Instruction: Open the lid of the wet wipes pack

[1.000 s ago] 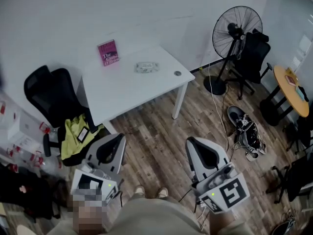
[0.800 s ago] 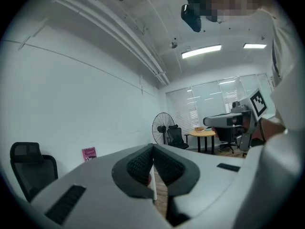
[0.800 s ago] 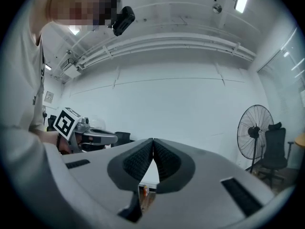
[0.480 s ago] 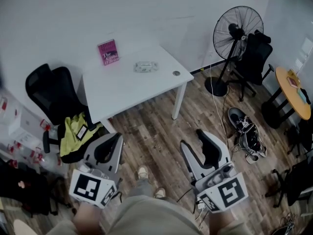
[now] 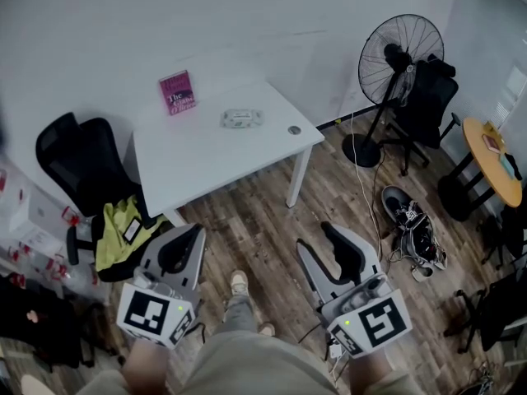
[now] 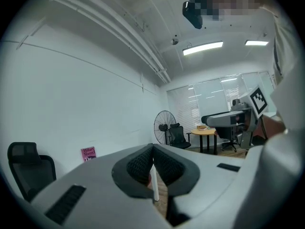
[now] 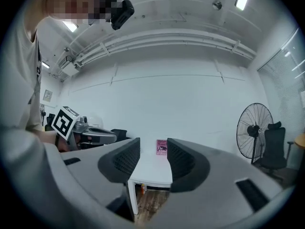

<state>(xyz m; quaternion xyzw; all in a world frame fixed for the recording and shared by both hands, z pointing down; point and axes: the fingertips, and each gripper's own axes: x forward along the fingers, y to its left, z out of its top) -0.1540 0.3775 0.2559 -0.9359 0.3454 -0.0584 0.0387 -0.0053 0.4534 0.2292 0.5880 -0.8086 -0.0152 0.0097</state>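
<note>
Left tongs (image 6: 152,150): we find the jaws together, empty. Right tongs (image 7: 152,151): jaws apart, empty. Only our head view shows the wet wipes pack (image 5: 241,119), flat on the counter (image 5: 206,159); the gripper views catch just the pink book (image 7: 162,147). Both tongs are held level, well short of the counter.

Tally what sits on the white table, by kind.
pink book: 1
wet wipes pack: 1
small round grey object: 1
Total: 3
</note>
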